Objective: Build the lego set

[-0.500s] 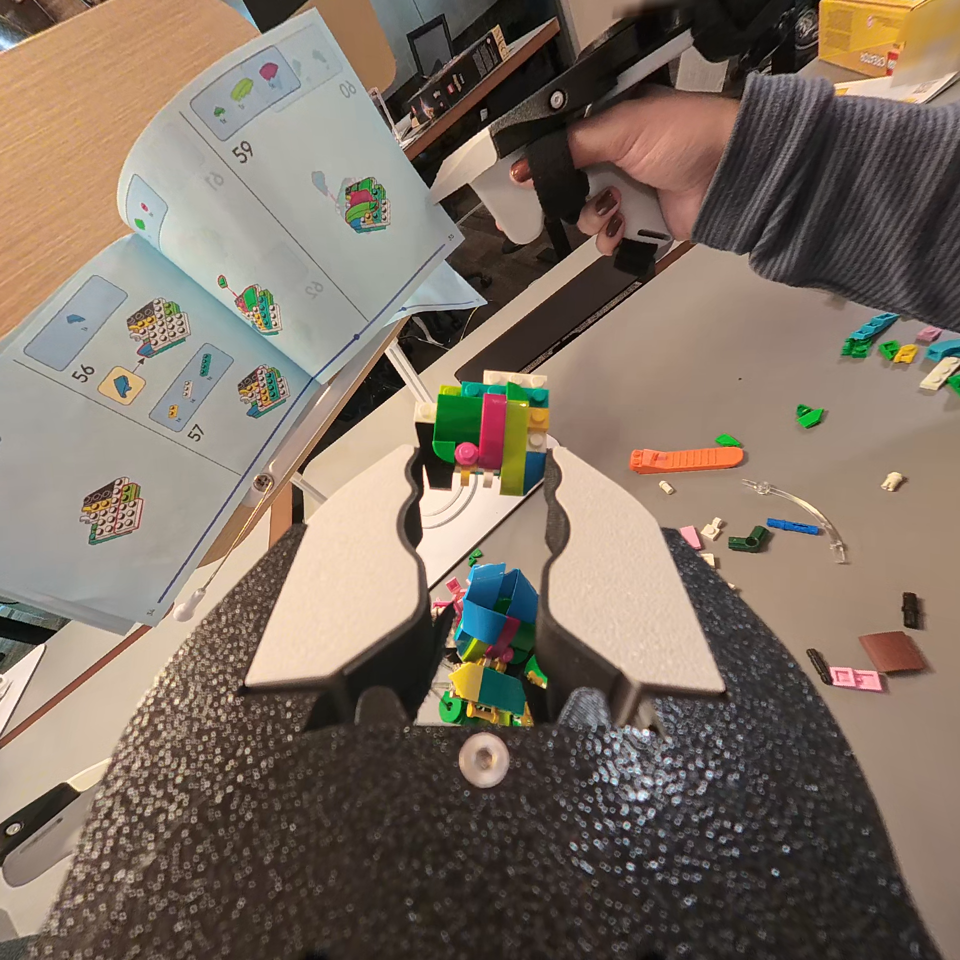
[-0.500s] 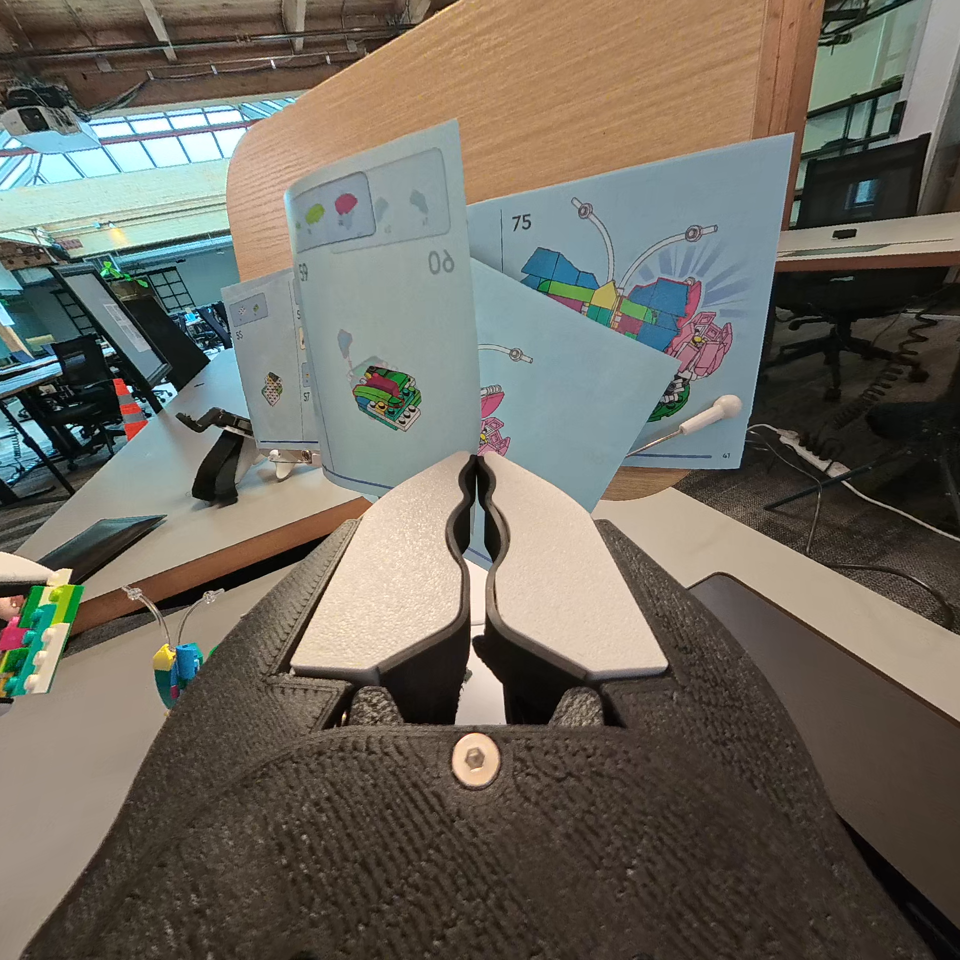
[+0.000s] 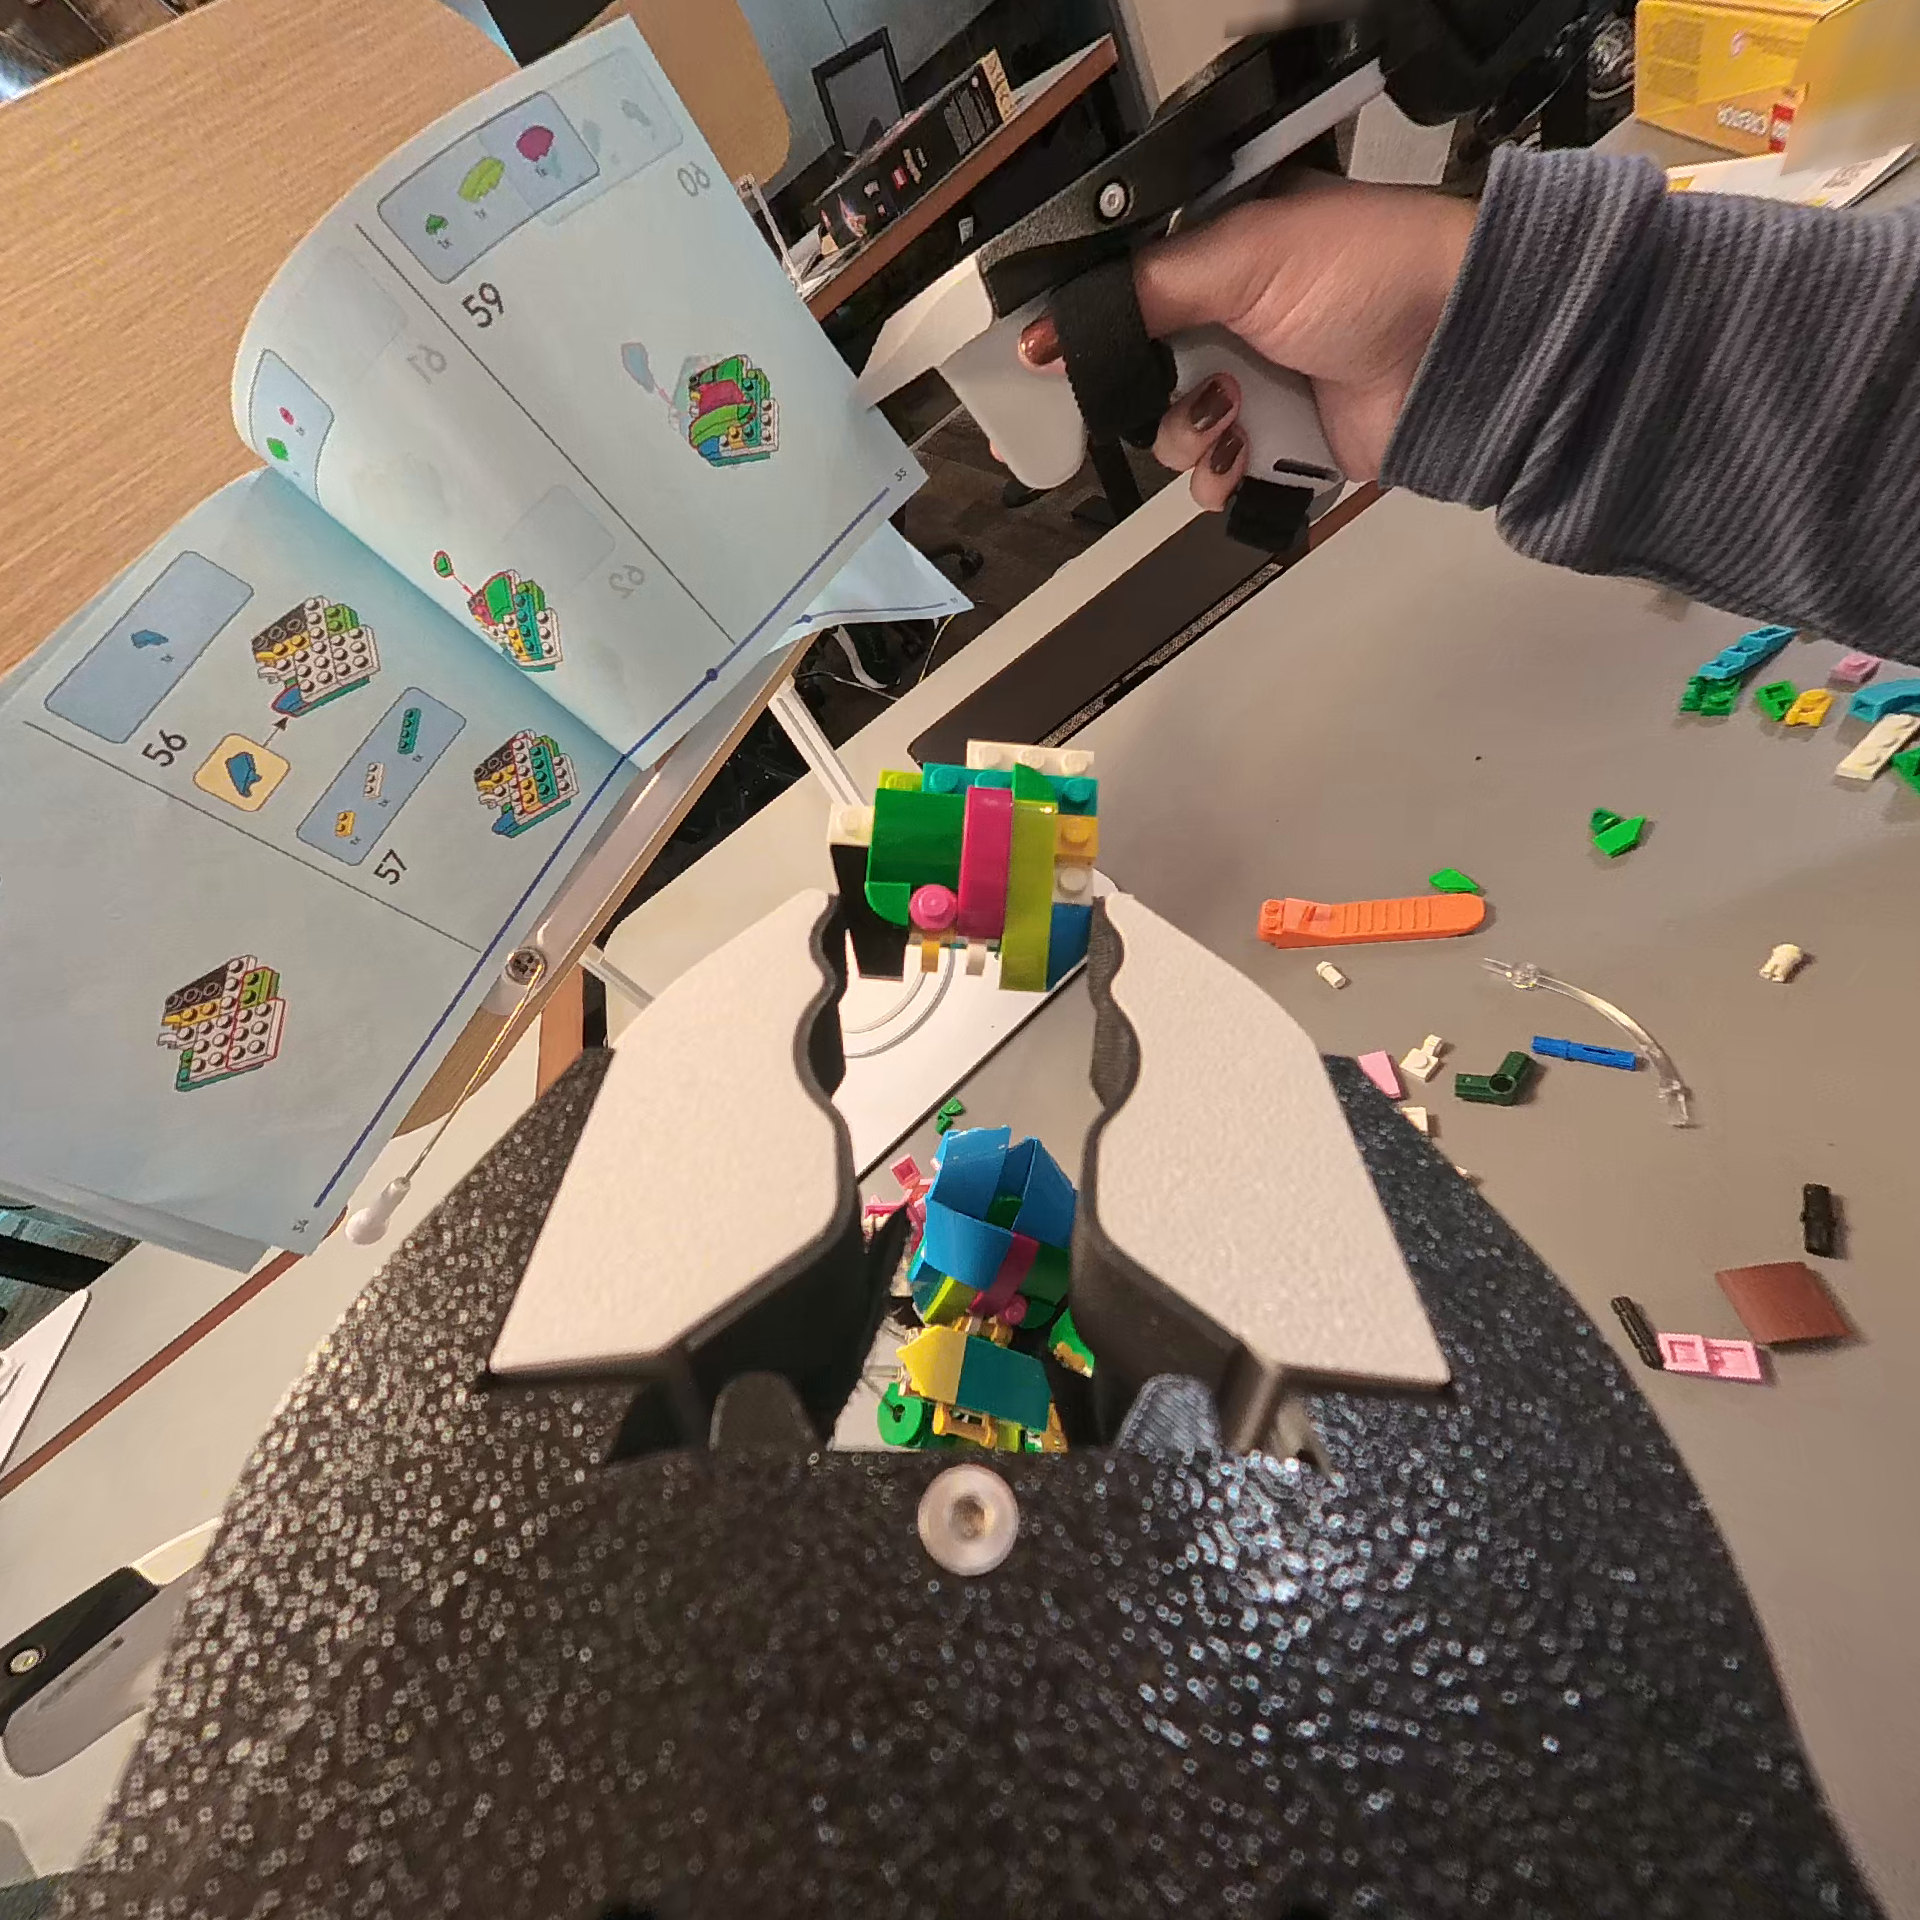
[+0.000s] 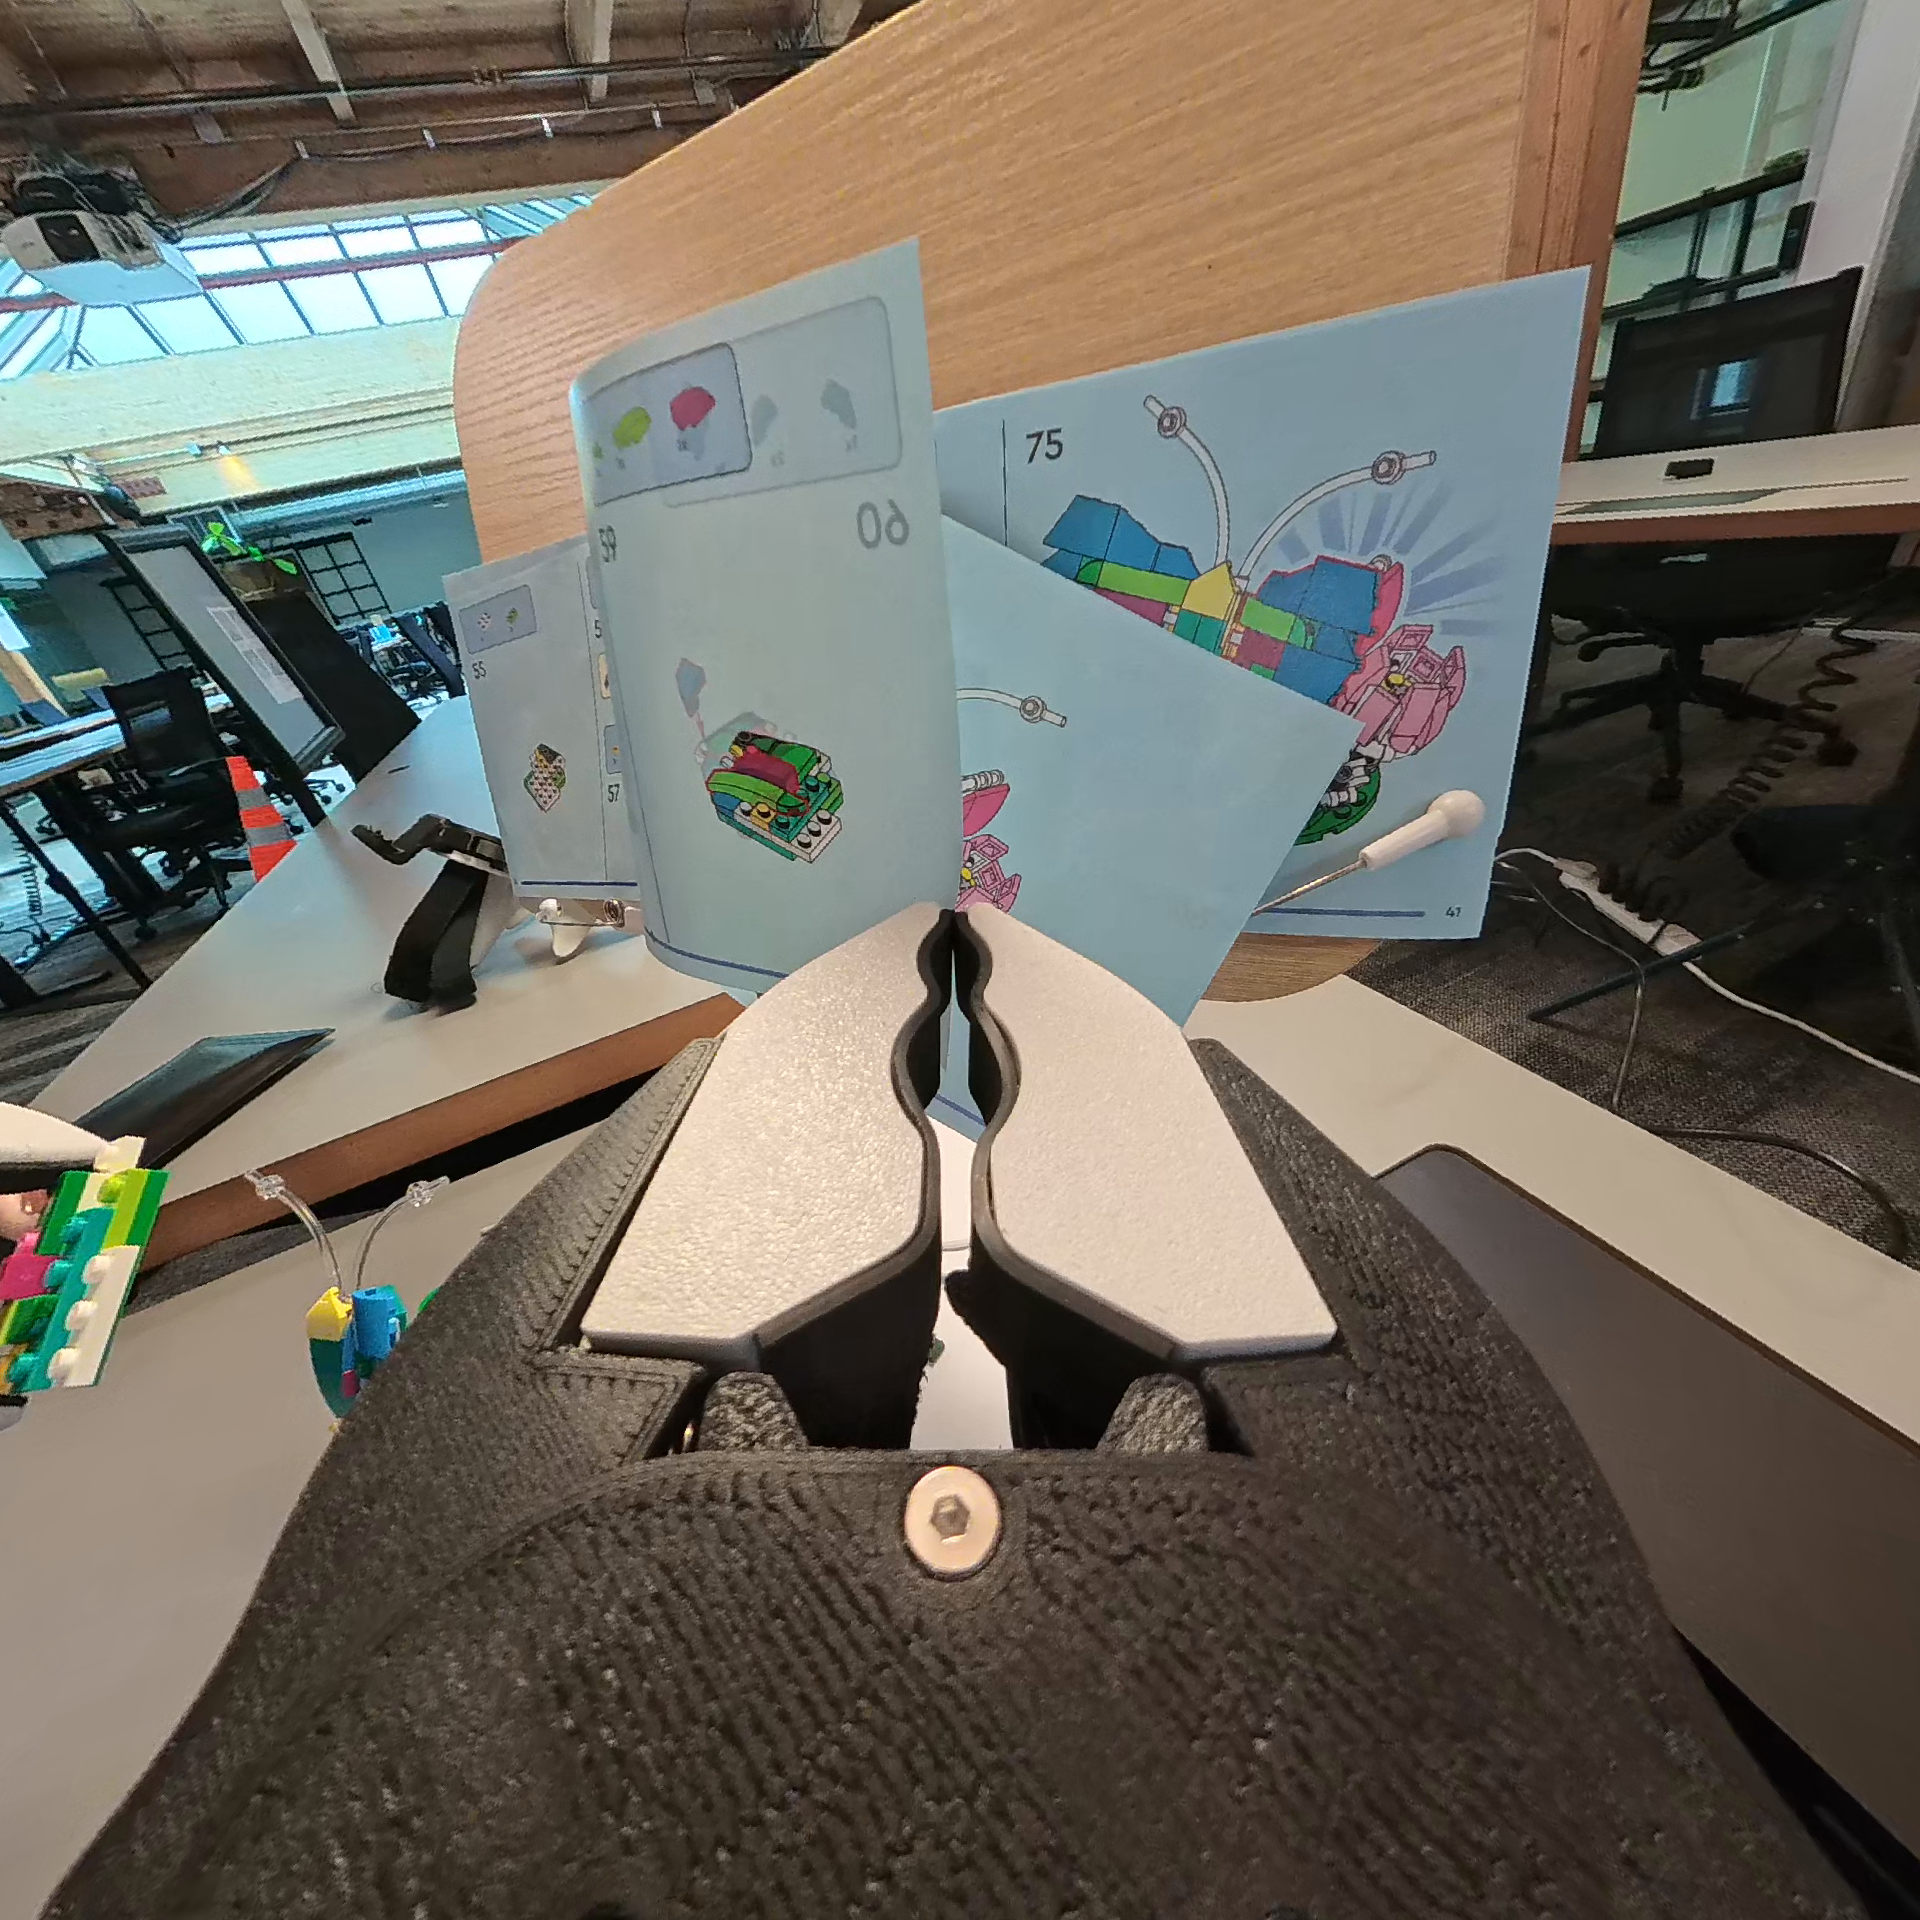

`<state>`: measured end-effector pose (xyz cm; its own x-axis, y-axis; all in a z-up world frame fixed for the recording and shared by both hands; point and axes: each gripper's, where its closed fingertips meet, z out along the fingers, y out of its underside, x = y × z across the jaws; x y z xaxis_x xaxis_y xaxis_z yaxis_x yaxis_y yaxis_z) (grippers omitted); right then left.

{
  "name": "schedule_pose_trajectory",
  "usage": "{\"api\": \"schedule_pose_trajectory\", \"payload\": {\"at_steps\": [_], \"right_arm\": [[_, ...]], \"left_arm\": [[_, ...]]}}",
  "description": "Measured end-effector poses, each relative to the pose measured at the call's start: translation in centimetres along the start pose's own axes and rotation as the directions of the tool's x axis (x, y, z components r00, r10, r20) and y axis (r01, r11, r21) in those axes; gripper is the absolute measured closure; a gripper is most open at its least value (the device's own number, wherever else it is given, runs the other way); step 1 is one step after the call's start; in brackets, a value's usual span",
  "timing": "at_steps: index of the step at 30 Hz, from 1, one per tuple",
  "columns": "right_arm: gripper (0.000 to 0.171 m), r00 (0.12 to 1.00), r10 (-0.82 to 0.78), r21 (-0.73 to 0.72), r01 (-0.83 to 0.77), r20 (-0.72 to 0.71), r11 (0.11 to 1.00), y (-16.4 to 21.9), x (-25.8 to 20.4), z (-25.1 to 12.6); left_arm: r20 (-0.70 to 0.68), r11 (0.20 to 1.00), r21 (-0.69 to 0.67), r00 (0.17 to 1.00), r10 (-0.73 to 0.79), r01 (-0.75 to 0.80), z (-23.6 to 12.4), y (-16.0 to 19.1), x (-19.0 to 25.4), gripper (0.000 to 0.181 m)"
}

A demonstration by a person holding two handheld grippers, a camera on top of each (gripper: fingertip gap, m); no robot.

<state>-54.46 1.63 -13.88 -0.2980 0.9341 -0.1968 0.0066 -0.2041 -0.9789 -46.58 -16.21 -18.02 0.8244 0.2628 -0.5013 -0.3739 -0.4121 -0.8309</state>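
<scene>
A grey tabletop (image 3: 1351, 727) carries loose bricks scattered from 1 to 4 o'clock in the left wrist view: an orange separator (image 3: 1371, 920), a clear curved rod (image 3: 1590, 1013), a blue pin (image 3: 1582, 1051), a pink plate (image 3: 1709, 1358), a brown tile (image 3: 1782, 1302). A light blue booklet (image 3: 343, 727) stands open against a wooden panel (image 3: 156, 260) at 10 o'clock, held by a wire clip. A yellow box (image 3: 1756, 73) sits at 1 o'clock. Beyond lie office desks, black chairs, an orange cone (image 4: 255, 821) and skylights under ceiling beams.

The left gripper (image 3: 961, 930) has its jaws grasping the build (image 3: 971, 862), a block of green, lime, magenta, teal, yellow and white bricks pinched at the tips at 12 o'clock, lifted clear of the tabletop. Below it, seen through the gap between the jaws, a second model (image 3: 987, 1288) of blue, yellow and green pieces rests on the tabletop.

A hand (image 3: 1288, 343) in a striped sleeve holds the right gripper at 1 o'clock. In its own view the right gripper (image 4: 953, 925) has its jaws clenched, tips meeting, in front of a booklet page; I cannot tell whether they pinch the page's edge. The build (image 4: 68, 1278) shows at 9 o'clock there, well apart from these jaws.
</scene>
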Motion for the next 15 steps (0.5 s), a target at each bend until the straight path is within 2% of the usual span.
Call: {"api": "schedule_pose_trajectory", "payload": {"at_steps": [15], "right_arm": [[0.171, 1.000, -0.001, -0.002, 0.001, 0.000, 1.000, 0.04, -0.01, 0.04]], "left_arm": [[0.002, 1.000, 0.003, 1.000, -0.002, 0.002, -0.05, 0.04, -0.03, 0.137]]}}
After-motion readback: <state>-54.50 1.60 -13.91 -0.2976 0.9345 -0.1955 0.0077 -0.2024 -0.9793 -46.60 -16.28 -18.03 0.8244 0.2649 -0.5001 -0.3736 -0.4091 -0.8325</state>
